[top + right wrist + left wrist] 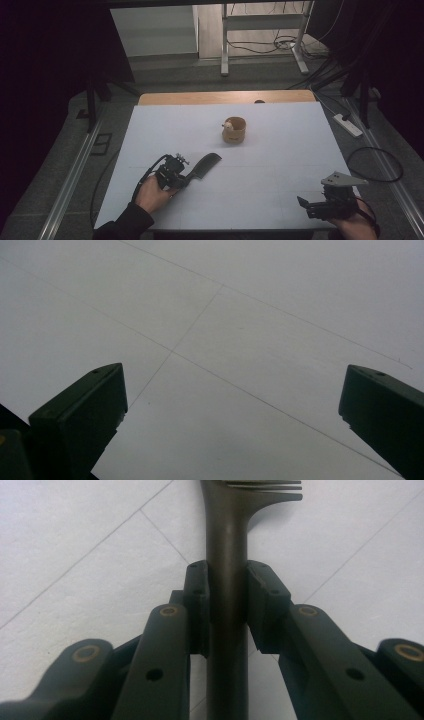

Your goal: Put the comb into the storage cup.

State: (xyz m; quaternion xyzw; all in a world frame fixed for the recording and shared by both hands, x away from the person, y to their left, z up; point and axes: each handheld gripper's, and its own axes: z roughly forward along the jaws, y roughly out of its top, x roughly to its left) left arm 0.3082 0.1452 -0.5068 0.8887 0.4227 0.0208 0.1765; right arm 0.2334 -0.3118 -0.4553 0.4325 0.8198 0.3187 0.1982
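A black comb lies on the white table sheet, left of the middle. My left gripper is shut on the comb's handle, both pads pressed against its sides, and the comb's teeth point away from me. A small round wooden cup with a pale object inside stands further back near the middle. At the near right my right gripper rests with its jaws wide apart and nothing between them, just bare white sheet.
The table's wooden far edge shows beyond the sheet. On the floor to the right lie a power strip and cables. A white metal frame stands behind the table.
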